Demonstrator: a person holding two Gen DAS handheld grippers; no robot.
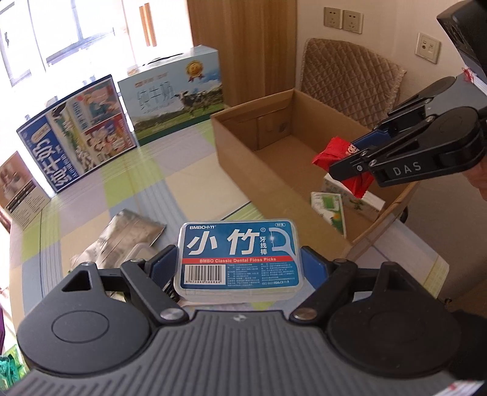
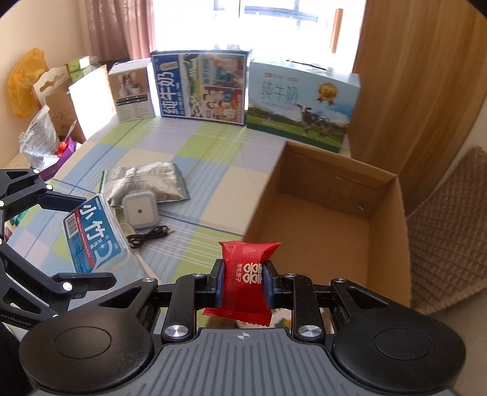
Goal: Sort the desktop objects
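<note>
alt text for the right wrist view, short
The right gripper pinches a red candy packet over the near edge of an open cardboard box. At left, the left gripper holds a blue floss pick box above the checked tablecloth.

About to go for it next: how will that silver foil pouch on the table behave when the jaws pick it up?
The silver foil pouch looks creased and puffy, so it will probably flex and sag rather than stay flat. Its glossy film may be slippery, so grip near a sealed edge. It lies partly under the white square device, which could shift when it is pulled.

Bright, blown-out daylight from the window (image 2: 243, 21); fisheye edges bend.
</note>
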